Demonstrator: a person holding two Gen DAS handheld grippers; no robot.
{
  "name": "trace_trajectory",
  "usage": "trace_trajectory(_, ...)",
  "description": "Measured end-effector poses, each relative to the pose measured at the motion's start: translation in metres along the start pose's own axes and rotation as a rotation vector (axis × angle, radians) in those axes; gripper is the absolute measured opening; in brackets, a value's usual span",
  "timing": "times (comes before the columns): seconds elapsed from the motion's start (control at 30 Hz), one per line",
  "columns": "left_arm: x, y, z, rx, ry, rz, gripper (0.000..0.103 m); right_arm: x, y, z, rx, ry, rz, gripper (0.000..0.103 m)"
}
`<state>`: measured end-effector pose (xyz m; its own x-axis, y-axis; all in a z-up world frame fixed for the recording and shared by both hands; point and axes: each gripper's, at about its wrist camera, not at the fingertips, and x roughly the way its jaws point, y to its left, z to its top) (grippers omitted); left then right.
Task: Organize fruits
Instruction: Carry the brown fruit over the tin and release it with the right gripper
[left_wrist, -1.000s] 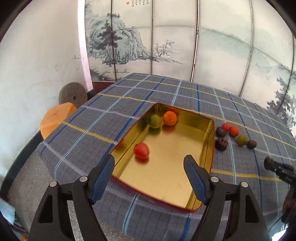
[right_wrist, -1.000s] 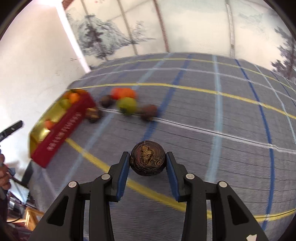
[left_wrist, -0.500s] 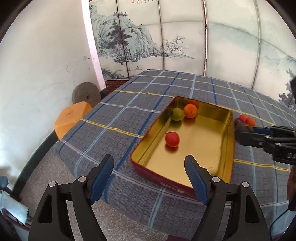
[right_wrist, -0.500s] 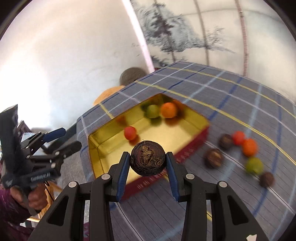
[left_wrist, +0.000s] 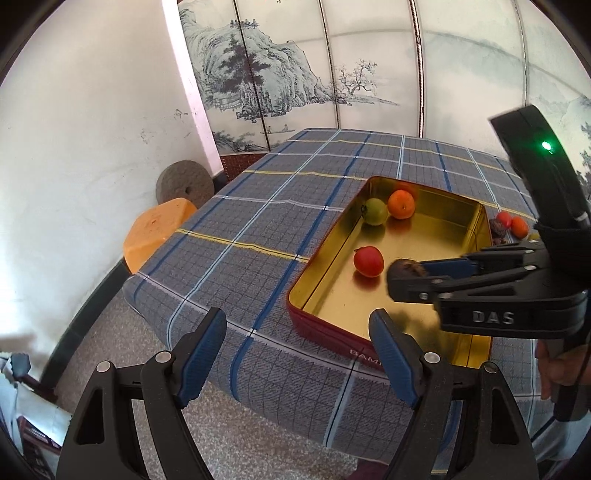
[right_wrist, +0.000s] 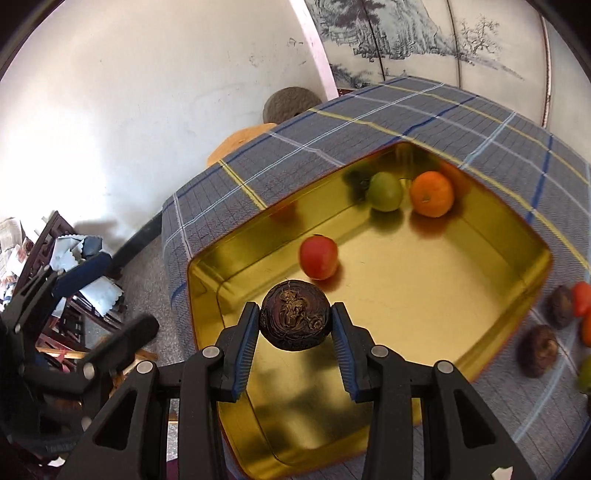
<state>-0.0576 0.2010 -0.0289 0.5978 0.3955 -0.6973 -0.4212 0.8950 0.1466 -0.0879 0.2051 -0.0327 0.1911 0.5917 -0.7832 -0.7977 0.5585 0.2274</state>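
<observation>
Right hand-held gripper (right_wrist: 294, 325): pinching a dark wrinkled fruit (right_wrist: 294, 319) between its blue pads, held over the near part of the tin, not touching the floor of it.
Left hand-held gripper (left_wrist: 298, 352): jaws spread, nothing between them; it hangs off the near edge of the desk, apart from the tin.
Tin (right_wrist: 406, 295): open, gold inside, red outside, lying on the desk.
In the tin: a red fruit (right_wrist: 318, 257) near the middle, just beyond the held one; a green fruit (right_wrist: 386, 191) and an orange (right_wrist: 431, 193) side by side at the far wall.
Outside the tin: more loose fruits on the cloth to its right, among them two dark ones (right_wrist: 537, 350), a red one and a green one at the picture's edge.
In the way: from the left view, the right tool's black body crosses the tin's right side and hides part of the fruits beyond it.
Desk (left_wrist: 258, 229): covered with a grey-blue checked cloth with yellow and white lines.
Room: white wall to the left, a painted landscape screen (left_wrist: 280, 85) at the back, an orange stool (left_wrist: 159, 232) and a round grey stone (left_wrist: 184, 182) by the wall, speckled floor.
</observation>
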Motion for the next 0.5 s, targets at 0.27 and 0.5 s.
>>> trace_trajectory(0.27, 0.004, -0.003, -0.003, 0.015, 0.019, -0.003, 0.080, 0.019, 0.012, 0.011, 0.017, 0.019, 0.033, 0.040)
trace_trajectory(0.5, 0.003, -0.004, -0.005, 0.029, 0.020, -0.008, 0.080, -0.008, 0.010, 0.017, 0.051, -0.107, 0.095, 0.065)
